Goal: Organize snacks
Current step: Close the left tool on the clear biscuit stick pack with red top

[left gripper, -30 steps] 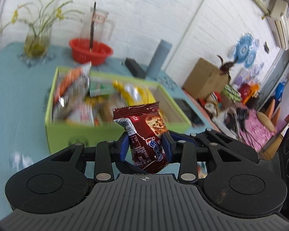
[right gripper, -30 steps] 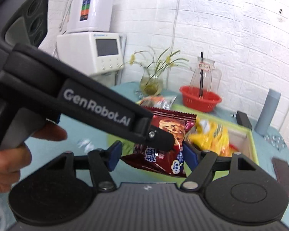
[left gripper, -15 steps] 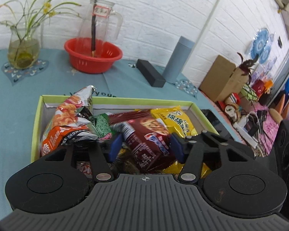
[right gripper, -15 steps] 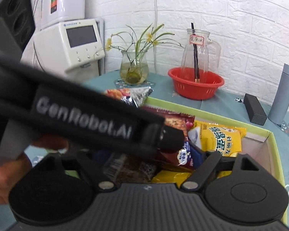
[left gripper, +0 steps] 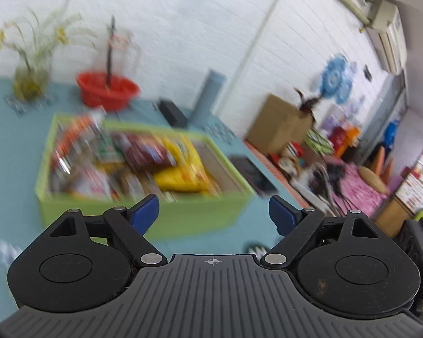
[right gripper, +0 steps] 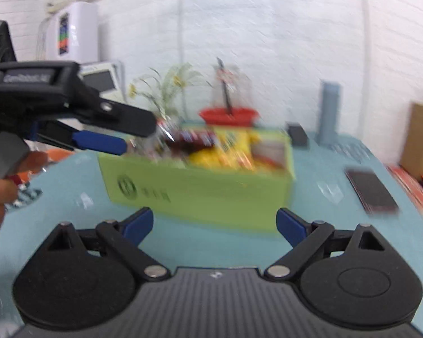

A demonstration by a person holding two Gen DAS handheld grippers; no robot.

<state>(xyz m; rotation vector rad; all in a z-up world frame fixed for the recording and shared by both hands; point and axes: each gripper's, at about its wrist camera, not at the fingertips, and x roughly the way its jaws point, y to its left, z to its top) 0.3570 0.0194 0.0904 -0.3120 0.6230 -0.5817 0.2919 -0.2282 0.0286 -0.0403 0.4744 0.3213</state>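
A lime green box (left gripper: 183, 211) sits on the teal table, filled with several snack packets. The dark red cookie packet (left gripper: 149, 152) lies in it beside yellow packets (left gripper: 183, 174). My left gripper (left gripper: 213, 215) is open and empty, pulled back in front of the box. My right gripper (right gripper: 215, 225) is open and empty, also in front of the box (right gripper: 200, 188). The left gripper shows in the right wrist view (right gripper: 112, 135), open, at the box's left end. Both views are blurred.
A red basket (left gripper: 107, 91) with a glass pitcher, a flower vase (left gripper: 31, 84), a grey bottle (left gripper: 208, 95) and a black bar (left gripper: 173, 115) stand behind the box. A phone (right gripper: 370, 190) lies right of it. A shiny wrapper (right gripper: 25, 195) lies at left.
My left gripper carried the red cookie packet over the box, let it go inside, opened wide and drew back. My right gripper also drew back from the box.
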